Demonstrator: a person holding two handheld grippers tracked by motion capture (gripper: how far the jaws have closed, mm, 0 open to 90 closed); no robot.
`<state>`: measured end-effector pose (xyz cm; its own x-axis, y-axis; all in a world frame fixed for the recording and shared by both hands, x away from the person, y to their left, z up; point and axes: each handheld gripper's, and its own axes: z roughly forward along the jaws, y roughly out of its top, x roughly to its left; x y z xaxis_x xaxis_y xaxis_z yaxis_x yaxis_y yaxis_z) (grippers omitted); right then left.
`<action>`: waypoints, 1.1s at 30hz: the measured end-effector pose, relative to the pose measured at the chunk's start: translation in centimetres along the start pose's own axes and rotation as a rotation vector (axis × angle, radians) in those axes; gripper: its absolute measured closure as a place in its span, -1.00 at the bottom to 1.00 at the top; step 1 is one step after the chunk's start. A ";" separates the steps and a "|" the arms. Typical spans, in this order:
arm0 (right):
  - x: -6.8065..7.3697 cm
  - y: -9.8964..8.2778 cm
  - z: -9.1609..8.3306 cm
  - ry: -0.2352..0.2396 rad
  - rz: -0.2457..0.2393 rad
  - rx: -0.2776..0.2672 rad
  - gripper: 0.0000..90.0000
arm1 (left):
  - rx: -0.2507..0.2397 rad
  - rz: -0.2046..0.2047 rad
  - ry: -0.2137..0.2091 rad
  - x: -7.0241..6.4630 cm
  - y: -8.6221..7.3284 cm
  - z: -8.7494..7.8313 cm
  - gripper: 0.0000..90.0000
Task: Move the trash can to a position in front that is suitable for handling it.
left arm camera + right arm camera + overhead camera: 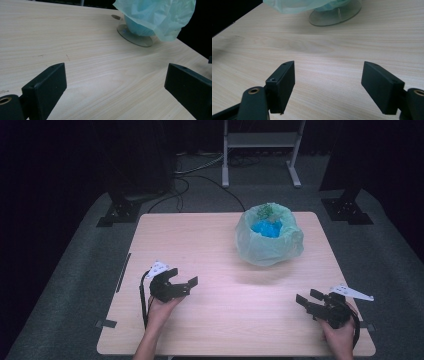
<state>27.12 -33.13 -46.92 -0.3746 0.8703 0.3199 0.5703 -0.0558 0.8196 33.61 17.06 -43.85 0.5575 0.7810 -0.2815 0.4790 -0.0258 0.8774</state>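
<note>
Black jaws of our two tools are rising nearest the lens in both gripper views, standing well apart with nothing between them. We are holding the left tool near the desk's left edge and the right tool near its front right corner, both pointing inward over bare wood.

Both are facing the bag-lined bowl, which is sitting upright on the far right half of the desk, well apart from either tool. Its mouth is opening upward, so its long axis is running vertically. A pale green plastic bag is draping over its rim and down the sides, with something blue and a bit of green inside. In the right gripper view a clear round base is showing under the bowl.

We are judging the loose bag as the main risk: a jaw pinching only film could drag the liner off or tip the bowl. A push low on one side could slide it towards the far edge.
</note>
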 end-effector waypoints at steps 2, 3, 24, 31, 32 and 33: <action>-0.1 0.1 0.1 0.005 0.004 0.003 -0.41 | 0.004 -0.006 -0.001 -0.1 -0.1 0.0 -0.94; -0.1 0.1 0.1 0.005 0.004 0.003 -0.41 | 0.004 -0.006 -0.001 -0.1 -0.1 0.0 -0.94; 0.2 9.1 0.5 -0.044 0.014 -0.014 -0.41 | -0.040 -0.001 -0.004 0.0 0.5 -1.2 -0.94; 0.4 12.8 2.5 -0.020 0.047 0.004 -0.41 | -0.030 -0.012 0.010 0.3 0.3 -1.1 -0.94; 0.4 12.8 2.5 -0.020 0.047 0.004 -0.41 | -0.030 -0.012 0.010 0.3 0.3 -1.1 -0.94; 0.4 13.6 3.3 -0.037 0.071 0.015 -0.42 | -0.031 -0.014 0.008 0.3 0.4 -1.1 -0.94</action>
<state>37.08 -31.92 -37.23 -0.3058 0.8818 0.3591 0.6053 -0.1110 0.7882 33.17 17.99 -43.18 0.5456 0.7859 -0.2910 0.4654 0.0046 0.8851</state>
